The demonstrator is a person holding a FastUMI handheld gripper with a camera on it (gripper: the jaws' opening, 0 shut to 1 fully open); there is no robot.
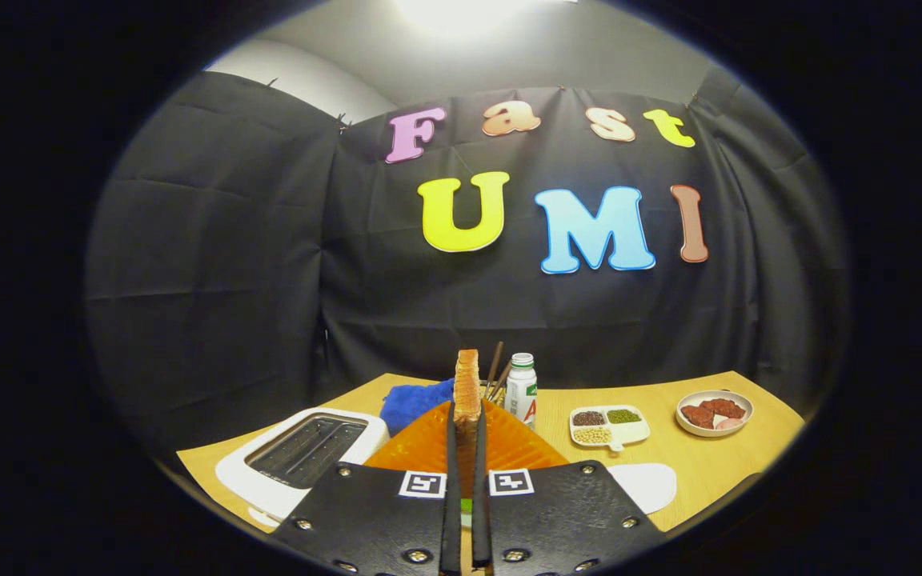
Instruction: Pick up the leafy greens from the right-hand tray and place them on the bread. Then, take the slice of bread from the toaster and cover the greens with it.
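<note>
- Gripper view: the claw (466, 416) is clamped on a toast slice (467, 386), held upright and edge-on between both fingers, raised above the bench (669, 456).
- Below the slice lies an orange mat (429, 444); a bit of green (467, 506) shows low between the fingers, too hidden to tell what it is.
- A white toaster (301, 452) sits left of the fingers, its slots looking empty.
- Beyond the slice: a blue cloth (413, 404), a white bottle (521, 388), some sticks (495, 368).
- To the right stand a divided dish (609, 426) of beans and a bowl (714, 413) of reddish pieces.
</note>
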